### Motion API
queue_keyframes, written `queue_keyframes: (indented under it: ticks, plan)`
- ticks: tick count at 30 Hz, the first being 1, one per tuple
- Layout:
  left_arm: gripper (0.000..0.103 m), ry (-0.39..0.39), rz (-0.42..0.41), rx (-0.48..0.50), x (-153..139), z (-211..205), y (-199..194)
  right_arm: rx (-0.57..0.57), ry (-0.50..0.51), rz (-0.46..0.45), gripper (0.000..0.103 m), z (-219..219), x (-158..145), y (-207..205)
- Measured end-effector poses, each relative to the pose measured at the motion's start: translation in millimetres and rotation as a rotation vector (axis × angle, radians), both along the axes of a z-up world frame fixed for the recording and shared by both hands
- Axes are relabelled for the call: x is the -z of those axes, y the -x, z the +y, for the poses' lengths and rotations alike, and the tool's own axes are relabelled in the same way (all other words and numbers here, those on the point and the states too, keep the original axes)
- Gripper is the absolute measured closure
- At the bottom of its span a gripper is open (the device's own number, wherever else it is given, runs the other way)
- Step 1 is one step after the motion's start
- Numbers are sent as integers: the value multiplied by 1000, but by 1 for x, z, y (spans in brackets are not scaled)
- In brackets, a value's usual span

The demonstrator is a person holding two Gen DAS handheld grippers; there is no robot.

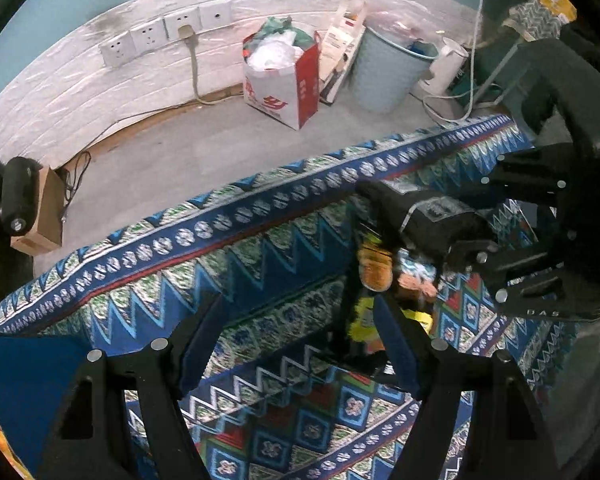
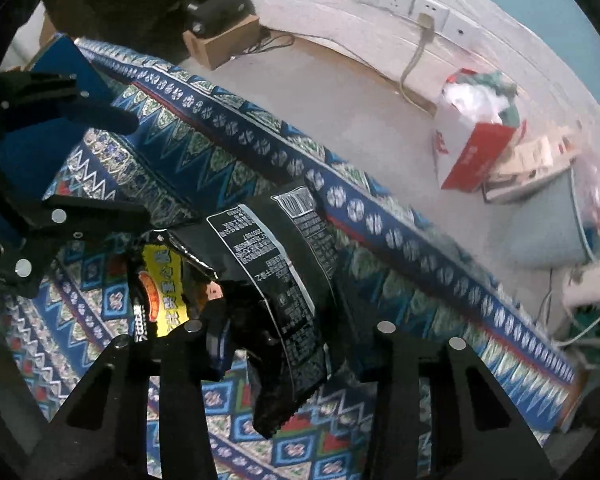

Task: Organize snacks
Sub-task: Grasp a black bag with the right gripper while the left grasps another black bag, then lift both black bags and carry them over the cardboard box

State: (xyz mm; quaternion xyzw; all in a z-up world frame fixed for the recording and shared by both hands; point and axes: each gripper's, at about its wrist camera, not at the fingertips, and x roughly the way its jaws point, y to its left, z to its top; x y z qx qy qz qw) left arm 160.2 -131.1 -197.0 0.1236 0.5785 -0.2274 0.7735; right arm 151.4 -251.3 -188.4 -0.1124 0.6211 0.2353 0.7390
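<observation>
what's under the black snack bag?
A yellow packet shows at the edge of the black bag, on the patterned cloth. Anything further beneath is covered.

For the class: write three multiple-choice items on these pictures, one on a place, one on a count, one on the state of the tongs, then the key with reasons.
1. Where does the red-and-white bag stand?
A on the patterned cloth
B on the floor beside the light blue bin
C between the tongs

2. How many socket plates are on the wall?
A two
B four
C six

3. The right tongs are:
A open and empty
B shut on a yellow packet
C shut on the black snack bag

Key:
1 B, it stands on grey floor by the wall.
2 B, four plates sit in a row.
3 C, the pads press the bag's sides.
</observation>
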Motion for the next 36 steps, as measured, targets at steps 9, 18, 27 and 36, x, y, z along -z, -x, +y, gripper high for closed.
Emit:
queue_keyframes:
  ticks: [9, 18, 27, 36]
  plan:
    - [22, 30, 30, 61, 11, -31, 23, 131, 10, -9, 74, -29, -15, 29]
    - [19, -2, 40, 106, 32, -63, 34, 246, 33, -8, 74, -69, -21, 53]
    - [19, -95, 10, 152, 52, -81, 42, 305, 10, -27, 74, -84, -32, 58]
    - [45, -106, -16, 169, 49, -77, 51, 320, 15, -42, 74, -85, -38, 60]
